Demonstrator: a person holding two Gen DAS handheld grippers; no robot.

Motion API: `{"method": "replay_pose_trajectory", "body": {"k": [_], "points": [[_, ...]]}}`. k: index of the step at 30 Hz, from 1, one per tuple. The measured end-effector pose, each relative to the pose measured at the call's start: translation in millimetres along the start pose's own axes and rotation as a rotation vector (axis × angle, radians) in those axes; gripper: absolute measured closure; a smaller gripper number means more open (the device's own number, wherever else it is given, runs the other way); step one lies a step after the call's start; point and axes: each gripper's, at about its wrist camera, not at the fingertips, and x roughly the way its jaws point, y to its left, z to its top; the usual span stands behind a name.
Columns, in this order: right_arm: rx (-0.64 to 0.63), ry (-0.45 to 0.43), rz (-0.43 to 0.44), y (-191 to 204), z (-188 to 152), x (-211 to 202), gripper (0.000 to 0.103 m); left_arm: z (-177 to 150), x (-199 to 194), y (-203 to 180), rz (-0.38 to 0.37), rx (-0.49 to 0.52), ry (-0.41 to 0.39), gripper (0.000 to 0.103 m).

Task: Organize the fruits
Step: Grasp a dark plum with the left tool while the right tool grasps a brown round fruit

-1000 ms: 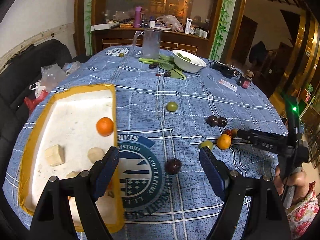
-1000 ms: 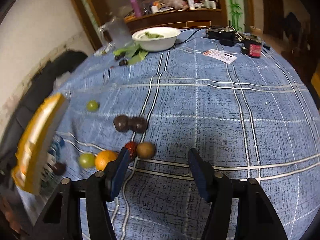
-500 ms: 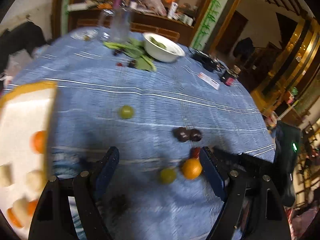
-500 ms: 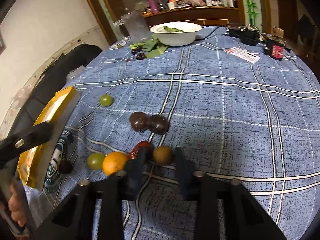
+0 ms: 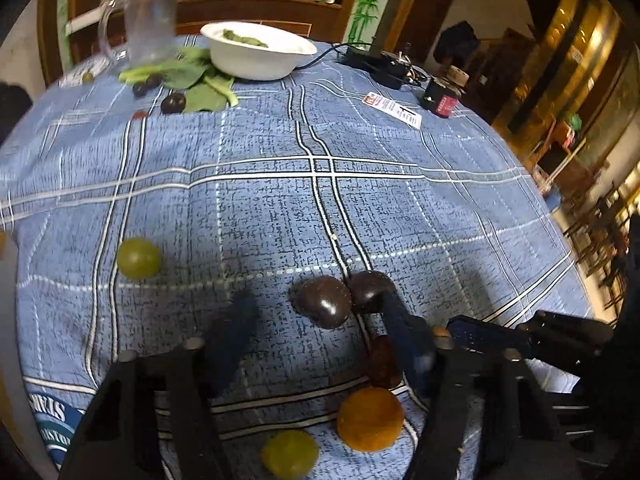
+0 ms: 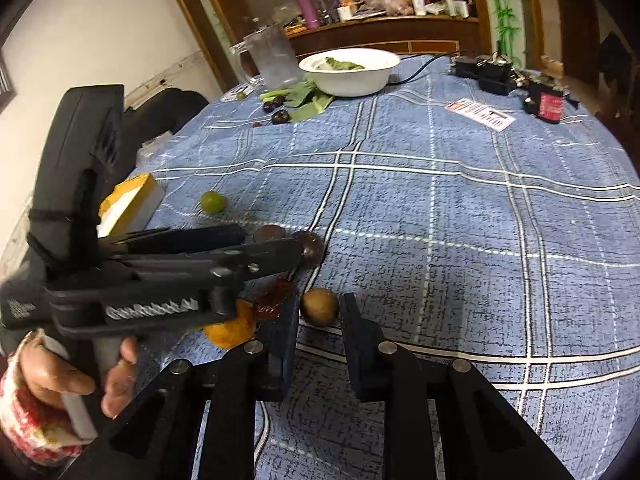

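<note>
On the blue plaid tablecloth (image 6: 440, 208), my right gripper (image 6: 320, 316) pinches a small round brown fruit (image 6: 319, 306); my left gripper (image 5: 316, 316) is closing around a dark glossy plum (image 5: 325, 306), not yet touching.

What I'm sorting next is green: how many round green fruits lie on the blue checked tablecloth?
3: one green fruit left of the dark plums; one beside the orange fruit; a small one by the clear glass jug. Others may be hidden.
</note>
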Motion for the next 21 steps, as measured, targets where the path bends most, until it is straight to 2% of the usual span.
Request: {"method": "replay_pose_trajectory", "body": {"k": [1, 2, 3, 6, 7, 10, 12, 13, 15, 17, 19, 21], "points": [[-0.002, 0.010, 0.008, 0.2, -0.6, 1.7, 0.073, -0.3, -0.8, 1.6, -0.042, -0.015, 0.008, 0.067], [-0.003, 0.017, 0.006, 1.0, -1.5, 3.8, 0.060, 0.8, -1.8, 2.6, -0.040, -0.027, 0.007, 0.068], [-0.010, 0.026, -0.004, 2.4, -2.5, 7.0, 0.054, 0.3, -4.7, 2.9, -0.023, -0.024, -0.003, 0.072], [-0.053, 0.014, -0.050, 10.0, -3.8, 10.6, 0.051, -2.3, -13.5, 4.4, 0.025, -0.022, -0.028, 0.088], [-0.054, 0.006, -0.054, 10.2, -3.4, 10.5, 0.051, -2.4, -15.2, 6.5, 0.020, -0.030, -0.028, 0.088], [-0.060, -0.010, -0.069, 9.9, -2.8, 10.4, 0.053, -4.1, -21.9, 13.7, 0.024, -0.055, -0.039, 0.088], [-0.062, -0.015, -0.084, 10.2, -2.2, 11.5, 0.063, -3.1, -22.9, 17.9, 0.027, -0.069, -0.043, 0.088], [-0.062, -0.014, -0.090, 10.3, -1.8, 12.7, 0.072, -2.7, -22.7, 19.1, 0.029, -0.071, -0.043, 0.088], [-0.071, 0.000, -0.113, 10.5, -2.9, 16.0, 0.077, -1.5, -20.0, 17.4, 0.039, -0.063, -0.042, 0.087], [-0.092, -0.004, -0.127, 13.9, -4.4, 14.5, 0.080, -0.1, -16.9, 13.1, 0.051, -0.043, -0.045, 0.077], [-0.104, -0.004, -0.139, 15.4, -5.2, 14.8, 0.080, 1.8, -13.2, 9.7, 0.063, -0.033, -0.046, 0.059], [-0.113, -0.004, -0.146, 16.5, -4.7, 16.7, 0.080, 4.9, -4.3, 5.4, 0.066, -0.016, -0.026, 0.055]]}}
